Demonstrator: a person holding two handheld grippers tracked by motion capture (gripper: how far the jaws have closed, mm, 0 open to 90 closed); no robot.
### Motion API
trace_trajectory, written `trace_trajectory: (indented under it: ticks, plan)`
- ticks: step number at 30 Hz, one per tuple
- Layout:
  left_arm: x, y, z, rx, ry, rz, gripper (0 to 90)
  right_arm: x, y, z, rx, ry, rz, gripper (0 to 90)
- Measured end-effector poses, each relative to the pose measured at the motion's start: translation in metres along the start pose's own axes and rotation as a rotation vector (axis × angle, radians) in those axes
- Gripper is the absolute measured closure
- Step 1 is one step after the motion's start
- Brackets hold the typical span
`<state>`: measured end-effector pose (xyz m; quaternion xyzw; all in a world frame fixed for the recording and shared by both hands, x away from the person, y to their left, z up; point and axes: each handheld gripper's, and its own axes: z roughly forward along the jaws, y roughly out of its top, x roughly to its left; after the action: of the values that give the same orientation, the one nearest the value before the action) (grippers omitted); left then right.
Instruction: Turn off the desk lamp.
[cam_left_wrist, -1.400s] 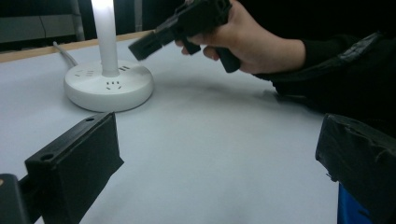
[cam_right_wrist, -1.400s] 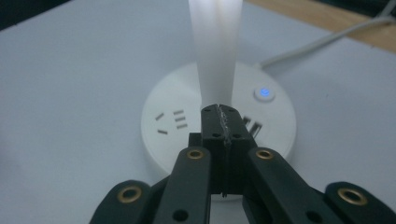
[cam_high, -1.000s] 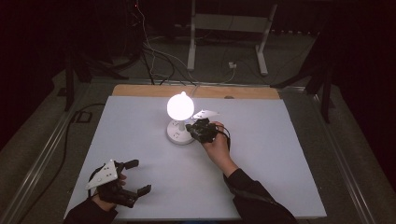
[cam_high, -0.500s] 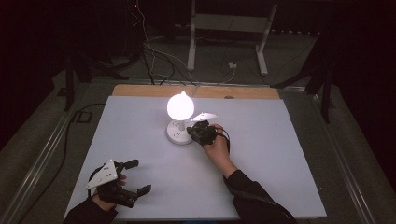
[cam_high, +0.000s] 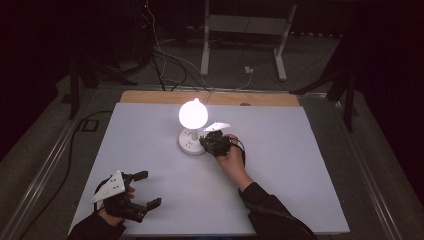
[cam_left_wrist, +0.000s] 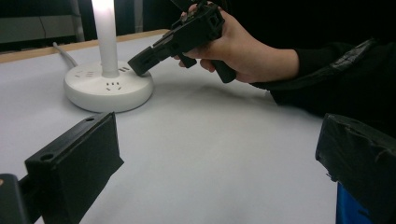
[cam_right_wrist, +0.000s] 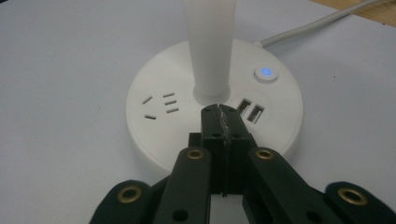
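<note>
Barely shifted since a moment ago, right gripper (cam_high: 209, 142) edged a touch closer to the lamp base. At near left: left gripper (cam_high: 142, 189), jaws spread wide, grasping nothing, low over the white table (cam_high: 300, 170). At centre: lit desk lamp (cam_high: 193, 114) on round socket base (cam_right_wrist: 154, 126), blue button (cam_right_wrist: 266, 72) glowing. Right gripper jaws pressed together, tips over the base beside the stem.

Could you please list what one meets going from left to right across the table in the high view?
Left gripper with its jaws apart, near the table's front-left corner → lit lamp on its round white base → right gripper, jaws together at the base → the hand holding it.
</note>
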<state>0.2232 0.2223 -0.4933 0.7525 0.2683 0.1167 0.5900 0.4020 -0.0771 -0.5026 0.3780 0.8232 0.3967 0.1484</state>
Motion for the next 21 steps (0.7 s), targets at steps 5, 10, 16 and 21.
trace_trajectory:
  ticks: [5, 10, 16, 21]
  plan:
    - [0.000, 0.000, 0.000, 0.003, 0.000, 0.002, 0.5, 0.000, -0.001, 0.001, -0.007, -0.003, 0.004, 90.0]
    - [0.000, 0.000, 0.000, 0.001, 0.000, 0.003, 0.5, 0.000, 0.001, -0.002, -0.003, 0.004, -0.004, 89.9]
    - [0.000, 0.000, 0.000, 0.002, 0.001, 0.003, 0.5, -0.001, 0.007, -0.016, -0.040, 0.045, 0.000, 83.9]
    - [0.000, 0.000, 0.001, 0.007, 0.004, 0.006, 0.5, -0.002, 0.008, -0.025, -0.054, 0.103, -0.018, 69.4]
